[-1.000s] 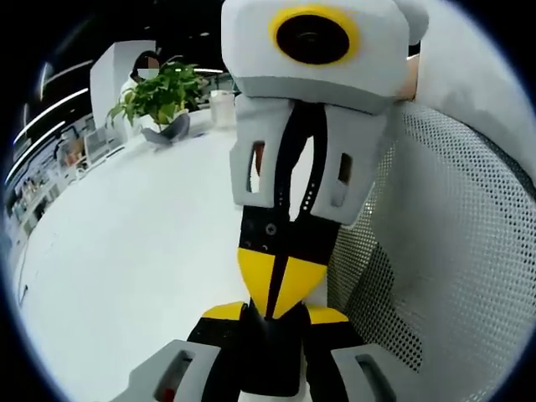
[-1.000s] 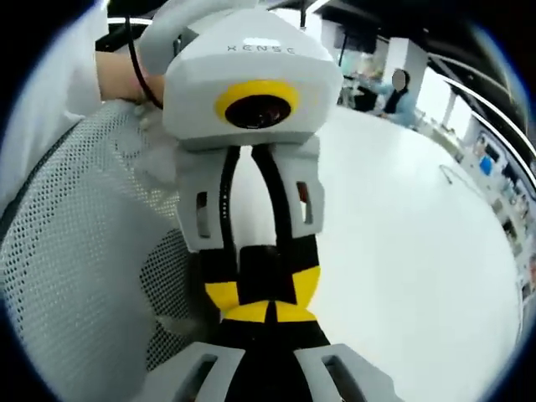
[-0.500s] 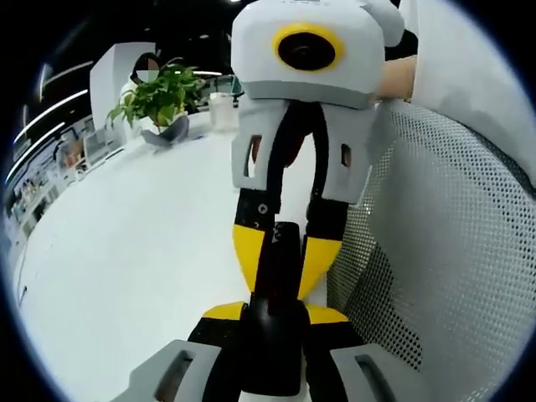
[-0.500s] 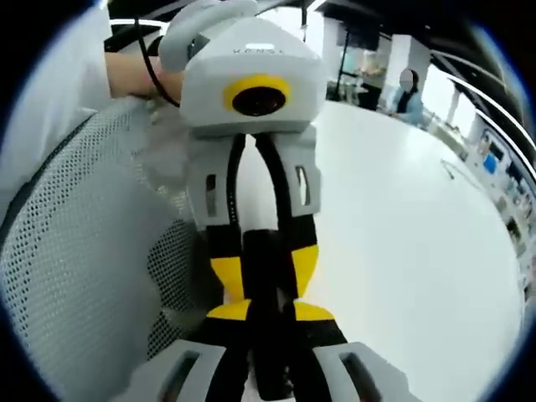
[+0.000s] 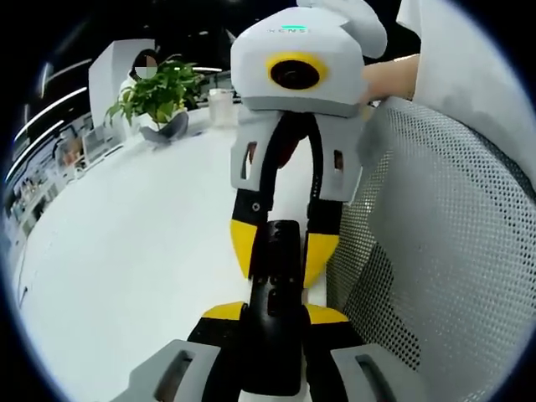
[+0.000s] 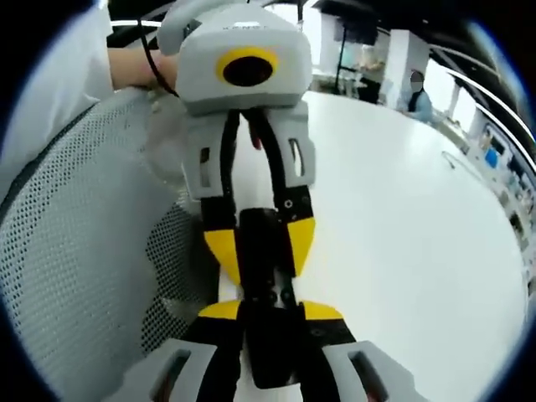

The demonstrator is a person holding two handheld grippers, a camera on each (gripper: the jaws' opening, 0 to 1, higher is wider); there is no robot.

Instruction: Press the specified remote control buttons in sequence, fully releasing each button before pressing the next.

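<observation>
A slim black remote control [image 5: 275, 280] is held lengthwise between the two grippers, which face each other above a white table [image 5: 126, 251]. My left gripper [image 5: 275, 312] is shut on the remote's near end, one yellow-tipped jaw on each side. From above comes my right gripper [image 5: 280, 251], open, its yellow tips straddling the remote's far end. In the right gripper view the remote [image 6: 266, 268] runs from my right gripper [image 6: 270, 311] up into the left gripper [image 6: 261, 247]. Small buttons show on its face.
A white mesh chair back [image 5: 435, 251] stands close beside the grippers and appears again as the chair back [image 6: 75, 251]. A potted plant [image 5: 159, 92] and a white cup [image 5: 222, 107] sit at the table's far edge. A hand [image 5: 389, 79] holds the right gripper.
My right gripper was shut with its tips against the remote's end; it has opened and its jaws have slid along both sides of the remote. The left gripper keeps its hold.
</observation>
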